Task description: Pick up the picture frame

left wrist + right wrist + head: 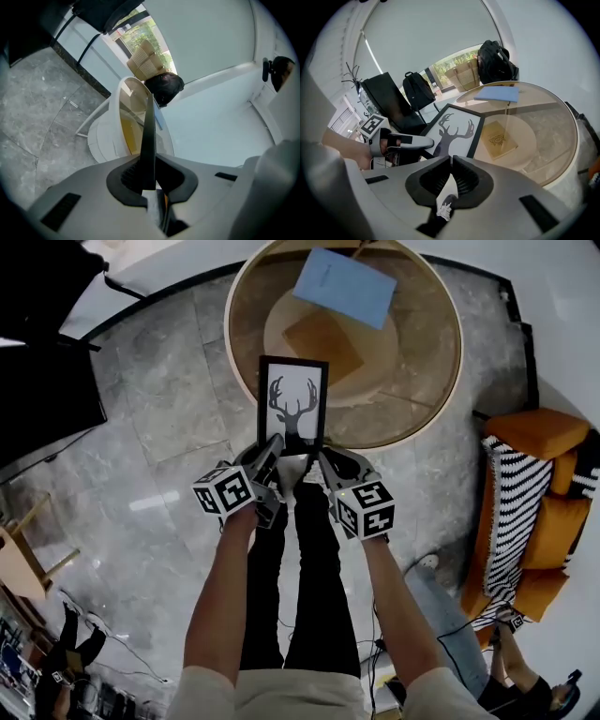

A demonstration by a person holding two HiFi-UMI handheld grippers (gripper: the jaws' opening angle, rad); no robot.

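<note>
The left gripper [266,454] is clamping the deer picture frame [292,405] edge-on between its fingers; the right gripper [325,458] is sitting closed, seemingly empty, its fingertips just beside the frame's lower corner

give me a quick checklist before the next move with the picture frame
1. Left gripper grips the picture frame: ok, the frame's edge is clamped in its jaws.
2. Right gripper shares the hold: not ok, its jaws are together with nothing between them, near the frame's lower right corner.
3. Frame clear of the round table: cannot tell, its far edge may touch the glass top.
4. Blue book and tan book out of the way: ok, both lie apart from the frame.
5. Deer print faces up: ok.
</note>
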